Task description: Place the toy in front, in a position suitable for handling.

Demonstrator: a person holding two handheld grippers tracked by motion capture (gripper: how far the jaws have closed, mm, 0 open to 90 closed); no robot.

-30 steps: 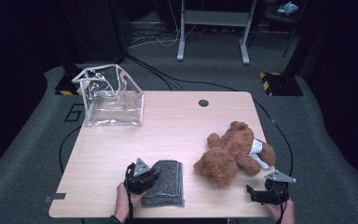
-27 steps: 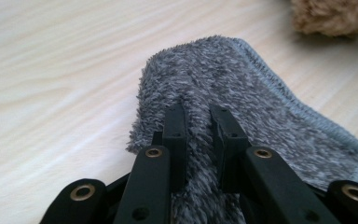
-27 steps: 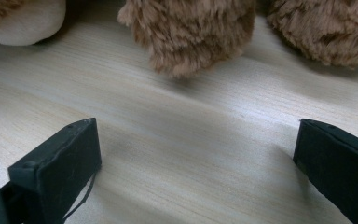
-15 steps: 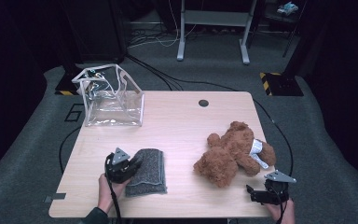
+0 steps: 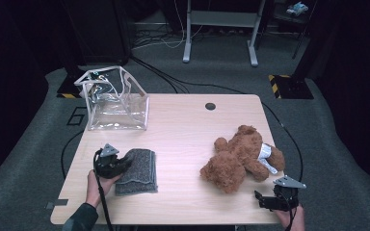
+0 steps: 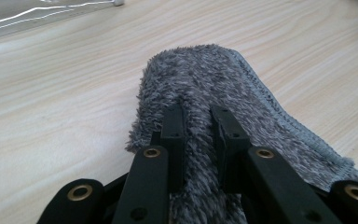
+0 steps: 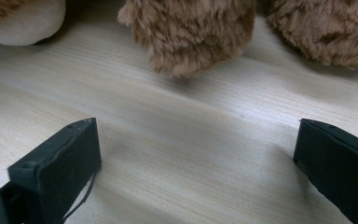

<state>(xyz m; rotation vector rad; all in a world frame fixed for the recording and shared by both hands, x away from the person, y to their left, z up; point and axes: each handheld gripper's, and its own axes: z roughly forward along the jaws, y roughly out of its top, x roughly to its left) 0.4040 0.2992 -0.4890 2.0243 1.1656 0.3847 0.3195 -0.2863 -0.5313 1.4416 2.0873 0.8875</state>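
Note:
A folded grey fuzzy cloth (image 5: pixel 140 169) lies near the front left of the wooden table (image 5: pixel 188 130). My left gripper (image 5: pixel 112 163) is at the cloth's left edge and shut on it. In the left gripper view the two black jaws (image 6: pixel 200 126) pinch a ridge of the grey cloth (image 6: pixel 205 74) between them. A brown teddy bear (image 5: pixel 241 156) lies on its side at the front right. My right gripper (image 5: pixel 270 200) rests just in front of the bear at the table's edge. Its jaws (image 7: pixel 196 154) stand wide open over bare wood, short of the bear's fur (image 7: pixel 191 32).
A clear plastic bag (image 5: pixel 115 98) stands open at the table's back left corner; its lower edge (image 6: pixel 28 16) shows in the left gripper view. A small round cable hole (image 5: pixel 210 106) sits near the back edge. Cables and a desk frame lie on the floor beyond.
My left gripper has moved left and slightly away from the front edge, dragging the grey cloth with it. The right gripper and the bear have stayed put.

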